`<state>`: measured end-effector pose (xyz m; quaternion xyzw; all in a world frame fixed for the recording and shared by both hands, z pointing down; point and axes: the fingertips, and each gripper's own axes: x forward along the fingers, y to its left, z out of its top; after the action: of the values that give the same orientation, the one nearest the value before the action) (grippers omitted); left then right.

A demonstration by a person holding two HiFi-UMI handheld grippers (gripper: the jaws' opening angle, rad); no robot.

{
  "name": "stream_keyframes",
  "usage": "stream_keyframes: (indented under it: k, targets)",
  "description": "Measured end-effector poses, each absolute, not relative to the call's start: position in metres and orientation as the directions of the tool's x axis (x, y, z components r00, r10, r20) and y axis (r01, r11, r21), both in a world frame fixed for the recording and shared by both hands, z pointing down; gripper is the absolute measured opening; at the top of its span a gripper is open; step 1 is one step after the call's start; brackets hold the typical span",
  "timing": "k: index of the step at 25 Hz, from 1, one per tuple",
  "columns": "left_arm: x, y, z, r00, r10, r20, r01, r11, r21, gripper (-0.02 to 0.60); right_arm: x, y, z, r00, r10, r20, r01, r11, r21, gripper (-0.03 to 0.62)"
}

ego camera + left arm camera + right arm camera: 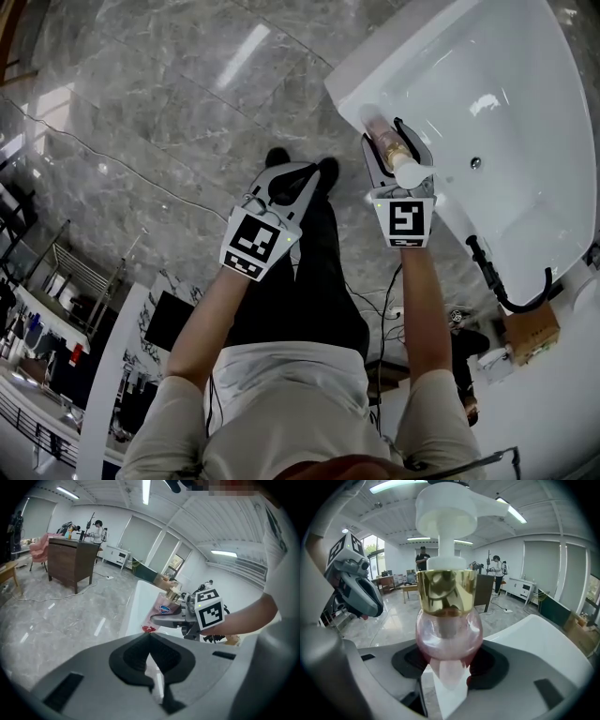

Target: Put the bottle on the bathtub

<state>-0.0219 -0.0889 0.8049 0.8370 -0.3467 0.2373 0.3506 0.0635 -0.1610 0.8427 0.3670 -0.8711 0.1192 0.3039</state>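
While its two jaws press on the rounded pink shoulder of the bottle (447, 630), just under the gold collar and white pump head, the right gripper (447, 670) has a firm hold on it. Seen from the head view, the right gripper (398, 150) hangs over the rim of the bathtub (403, 42), close to the rounded corner, and the bottle (382, 131) leans with its base toward that rim. Whether the base already touches the rim cannot be told. The left gripper (150, 637) is closed with nothing in it, its tips meeting; in the head view the left gripper (305, 178) sits over the floor (141, 112), well apart from the tub.

By the look of it the task is well along: the bottle has been carried to the tub, while setting it upright on the rim and letting go is not yet done.

The rim is a narrow band, with the floor dropping away on one side and the white basin on the other, so a tilted base could slide either way. Along the rim there is open room; a black hose (497, 281) sits on it much nearer the person, well apart.
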Motion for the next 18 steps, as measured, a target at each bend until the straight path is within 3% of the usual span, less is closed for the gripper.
stream_keyframes:
  k: [18]
  targets:
    - [-0.018, -0.064, 0.784, 0.656, -0.409, 0.635, -0.738, -0.523, 0.427, 0.005, 0.066, -0.152, 0.83, -0.585, -0.542, 0.604, -0.705, 0.708, -0.048, 0.302]
